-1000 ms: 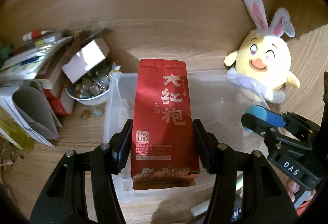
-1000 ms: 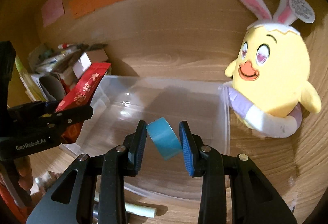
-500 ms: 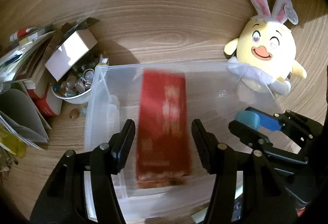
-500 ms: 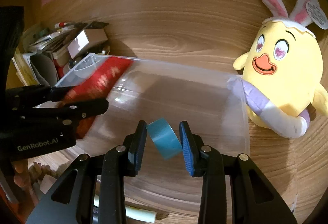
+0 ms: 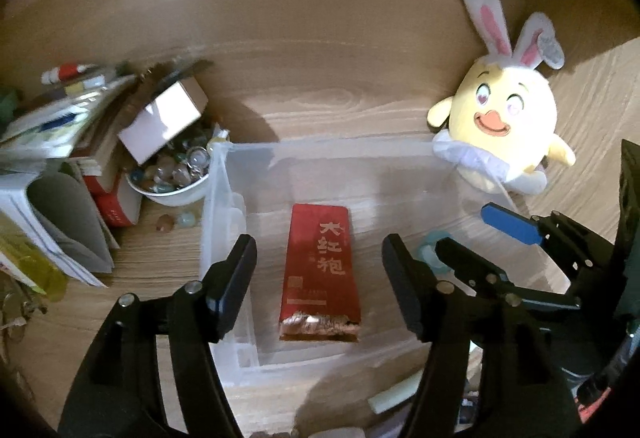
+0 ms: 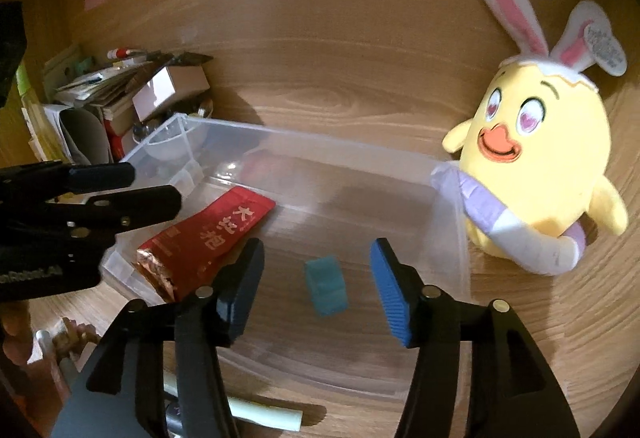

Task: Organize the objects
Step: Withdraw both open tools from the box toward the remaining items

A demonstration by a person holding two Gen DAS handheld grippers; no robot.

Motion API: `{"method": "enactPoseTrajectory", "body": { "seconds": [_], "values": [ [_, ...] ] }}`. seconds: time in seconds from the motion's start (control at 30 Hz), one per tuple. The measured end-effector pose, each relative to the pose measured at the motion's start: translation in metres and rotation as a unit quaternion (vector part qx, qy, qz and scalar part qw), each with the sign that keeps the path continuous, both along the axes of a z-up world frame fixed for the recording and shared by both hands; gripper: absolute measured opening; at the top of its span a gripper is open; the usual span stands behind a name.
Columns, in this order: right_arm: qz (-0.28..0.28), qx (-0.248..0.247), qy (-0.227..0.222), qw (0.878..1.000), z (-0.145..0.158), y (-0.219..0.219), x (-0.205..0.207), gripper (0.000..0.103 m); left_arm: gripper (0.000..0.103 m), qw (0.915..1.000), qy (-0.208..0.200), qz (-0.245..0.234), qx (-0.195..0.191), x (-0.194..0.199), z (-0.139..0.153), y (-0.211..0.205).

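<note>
The left gripper (image 5: 320, 278) hangs over the near end of the clear plastic bin (image 5: 216, 205), its fingers (image 5: 236, 278) spread wide and having just opened further, clear of the red tea pouch (image 5: 320, 270) that lies flat on the bin floor below the gap. The right gripper (image 6: 316, 278) is over the same bin; its blue-padded fingers (image 6: 390, 298) have just been opening and stand well apart, touching nothing. The blue tape roll (image 6: 325, 286) shows in the gap, blurred, free of both pads. A pale green stick (image 6: 264, 416) lies on the wooden surface (image 6: 340, 85) just outside the bin's near wall. Left of the bin are a white bowl of glass pebbles (image 5: 172, 173), a small box (image 5: 164, 125) and stacked books (image 5: 52, 197). At the bin's far right corner sits a yellow chick plush (image 6: 536, 173) with rabbit ears, touching the rim.
</note>
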State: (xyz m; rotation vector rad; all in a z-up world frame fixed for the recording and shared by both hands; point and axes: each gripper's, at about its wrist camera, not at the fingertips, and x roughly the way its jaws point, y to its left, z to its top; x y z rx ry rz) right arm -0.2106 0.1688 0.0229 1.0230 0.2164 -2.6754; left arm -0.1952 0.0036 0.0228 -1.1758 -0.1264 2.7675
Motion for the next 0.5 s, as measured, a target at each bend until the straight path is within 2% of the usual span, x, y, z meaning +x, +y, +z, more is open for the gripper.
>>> {"method": "enactPoseTrajectory", "body": {
  "seconds": [0.17,0.5],
  "values": [
    [-0.003,-0.003,0.014,1.0,0.011,0.005,0.012,0.056,0.075,0.9996,0.027,0.0,-0.008,0.022,0.014,-0.003],
    [-0.001,-0.008,0.037,0.999,0.03,0.016,0.048,0.057,0.076,0.9989,0.044,-0.004,-0.014,0.06,0.02,-0.009]
  ]
}}
